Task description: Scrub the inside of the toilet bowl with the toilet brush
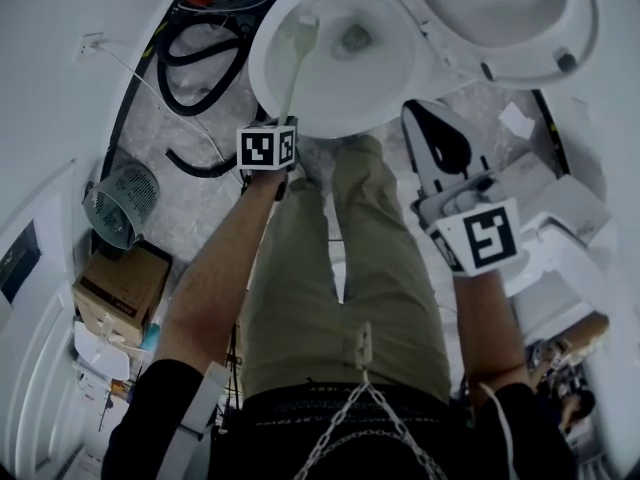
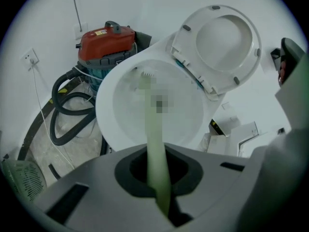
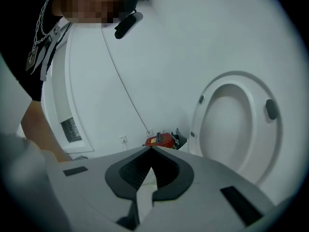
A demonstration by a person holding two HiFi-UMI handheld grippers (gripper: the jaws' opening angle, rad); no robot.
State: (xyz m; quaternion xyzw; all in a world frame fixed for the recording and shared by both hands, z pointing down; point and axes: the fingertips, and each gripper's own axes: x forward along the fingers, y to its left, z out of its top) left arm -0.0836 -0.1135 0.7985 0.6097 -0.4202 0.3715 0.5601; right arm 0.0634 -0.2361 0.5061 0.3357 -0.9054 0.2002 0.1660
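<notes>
Gleams smooth and glossy white, like glazed ceramic, round the toilet bowl (image 1: 262, 68). Shines as hard plastic on the raised lid (image 2: 224, 42). Reads as pale green, satin plastic along the toilet brush (image 2: 155, 144). Looks matt grey plastic on the left gripper (image 2: 157, 175). Shows glossy red plastic on the vacuum cleaner (image 2: 106, 40), ribbed black hose (image 2: 67, 110), brown cardboard box (image 1: 120, 288), khaki cloth trousers (image 1: 300, 298), metal chain (image 1: 340, 428), mottled stone-like floor (image 1: 190, 188).

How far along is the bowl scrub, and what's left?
Done: lid up, brush gripped in the left tool. In hand: its head rests on the inner wall of the bowl. Left: likely the other walls; coverage can't be judged. Right tool shut, idle.
</notes>
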